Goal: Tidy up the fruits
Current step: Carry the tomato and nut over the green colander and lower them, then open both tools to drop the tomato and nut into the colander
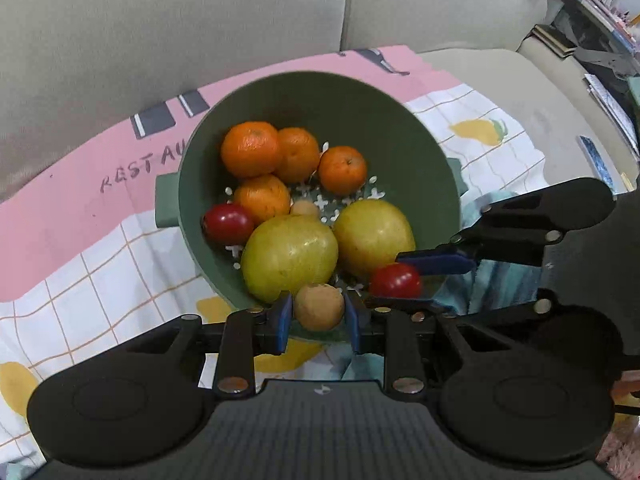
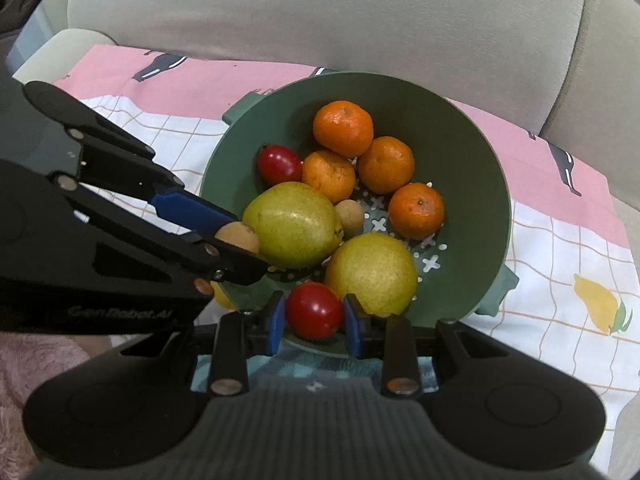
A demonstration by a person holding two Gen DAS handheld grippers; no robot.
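Note:
A dark green colander bowl (image 1: 360,96) (image 2: 472,160) sits on a patterned cloth and holds several oranges (image 1: 251,149) (image 2: 343,128), two yellow-green pears (image 1: 289,255) (image 2: 294,224), a red tomato (image 1: 228,223) (image 2: 279,164) and a small tan fruit (image 1: 306,209) (image 2: 349,216). My left gripper (image 1: 319,316) (image 2: 240,236) is shut on a tan round fruit (image 1: 320,306) (image 2: 238,237) over the bowl's near rim. My right gripper (image 2: 314,318) (image 1: 400,280) is shut on a red tomato (image 2: 314,315) (image 1: 395,280), also at the near rim.
The cloth (image 1: 80,280) (image 2: 560,260), pink and white-checked with fruit prints, covers a beige sofa seat (image 1: 520,80). Sofa back cushions (image 1: 160,20) (image 2: 320,8) rise behind the bowl. Cluttered shelves (image 1: 600,20) stand at the far right. A pink fluffy fabric (image 2: 24,368) lies at the lower left.

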